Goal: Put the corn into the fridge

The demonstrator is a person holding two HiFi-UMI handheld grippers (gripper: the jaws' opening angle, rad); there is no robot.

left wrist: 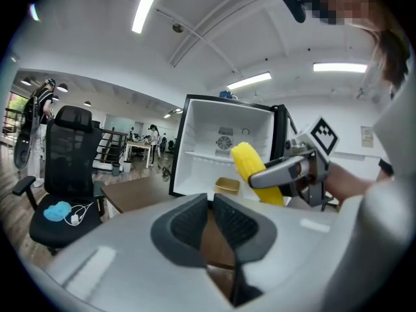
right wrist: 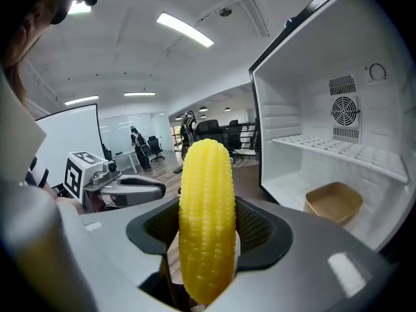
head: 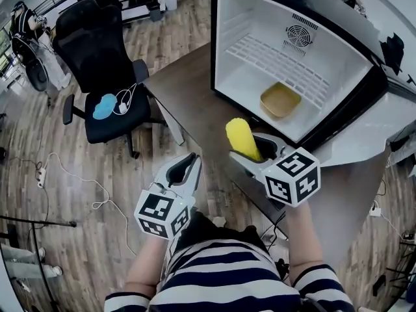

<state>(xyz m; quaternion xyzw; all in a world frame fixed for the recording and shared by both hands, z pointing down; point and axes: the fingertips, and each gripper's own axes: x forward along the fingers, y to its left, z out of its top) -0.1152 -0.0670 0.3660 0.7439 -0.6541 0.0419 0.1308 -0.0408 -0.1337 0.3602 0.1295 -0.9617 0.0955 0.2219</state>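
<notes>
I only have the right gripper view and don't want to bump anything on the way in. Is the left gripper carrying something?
Observer: No. The left gripper view shows the left gripper with its jaws together and nothing between them.
Operator: Am I inside yet?
Observer: No. In the head view the corn is outside the fridge, in front of its opening, above the table.
Operator: Anything on my right?
Observer: The fridge door, swung wide open on that side.
</notes>
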